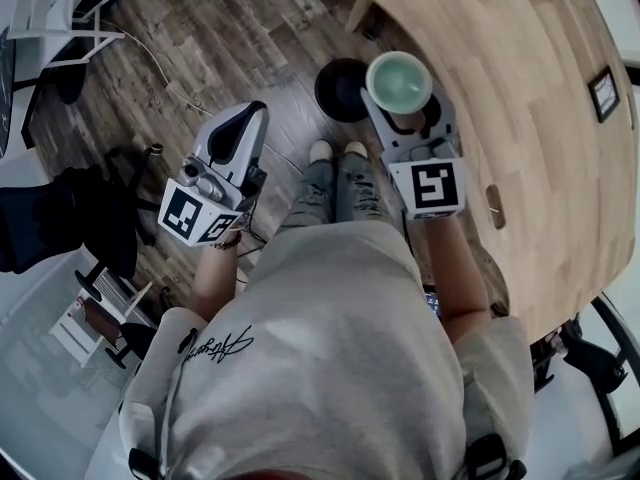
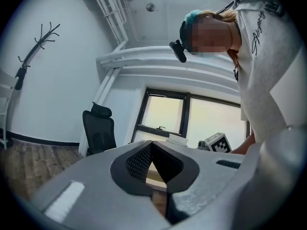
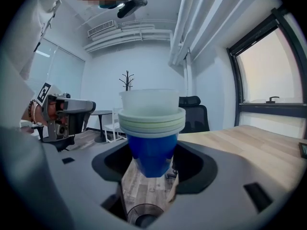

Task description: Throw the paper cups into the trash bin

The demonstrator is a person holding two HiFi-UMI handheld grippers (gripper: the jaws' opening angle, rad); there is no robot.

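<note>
While clamping paper cups (image 3: 151, 128) in right gripper (image 3: 151, 163) fingers near trash bin (image 1: 340, 90), drop still pending; left gripper (image 2: 152, 150) fingers closed, empty.

Dark wood-plank floor (image 1: 200, 28), pale wooden table (image 1: 520, 88), white walls (image 2: 57, 80), black office chair (image 2: 98, 131), window (image 2: 206, 121).

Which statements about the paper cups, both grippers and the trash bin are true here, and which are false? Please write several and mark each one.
1. The right gripper holds a stack of paper cups. True.
2. The left gripper also holds a cup. False: its jaws are together with nothing between them.
3. The trash bin stands on the wooden table. False: it stands on the floor beside the table.
4. The outermost cup of the stack is blue. True.
</note>
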